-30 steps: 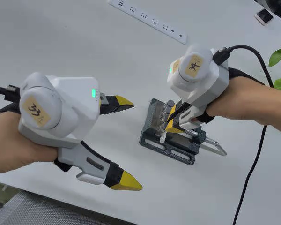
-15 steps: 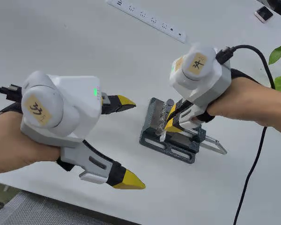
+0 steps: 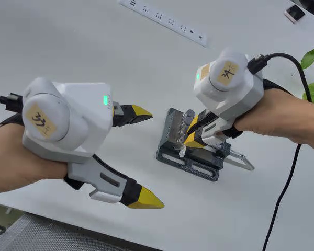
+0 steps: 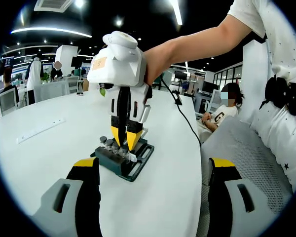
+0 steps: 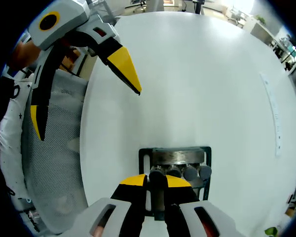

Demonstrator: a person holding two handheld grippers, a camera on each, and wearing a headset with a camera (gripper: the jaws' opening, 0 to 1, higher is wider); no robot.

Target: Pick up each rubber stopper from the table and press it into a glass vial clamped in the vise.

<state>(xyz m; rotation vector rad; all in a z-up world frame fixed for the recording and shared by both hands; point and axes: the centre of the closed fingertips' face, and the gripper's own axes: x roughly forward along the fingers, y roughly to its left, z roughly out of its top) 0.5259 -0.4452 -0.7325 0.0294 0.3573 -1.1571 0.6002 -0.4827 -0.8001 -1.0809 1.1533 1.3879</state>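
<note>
At 9 o'clock in the head view, the white, yellow-tipped left gripper [image 3: 156, 159] is held above the white table [image 3: 94, 52]. Its jaws are spread wide with nothing between them, and its pose is hardly altered from a second ago. Toward 3 o'clock from it, the dark grey metal vise [image 3: 199, 164] is seen unmoved, with the row of small glass vials [image 3: 184, 128] clamped upright in it. Over the row's 6 o'clock end, the white right gripper [image 3: 191, 138] has been leaned slightly toward 3 o'clock, its tips kept in place. In the right gripper view its jaws are closed on the grey rubber stopper [image 5: 156, 175], which sits atop the end vial. So small a shift suggests that the stopper is being seated and has not yet been released.
</note>
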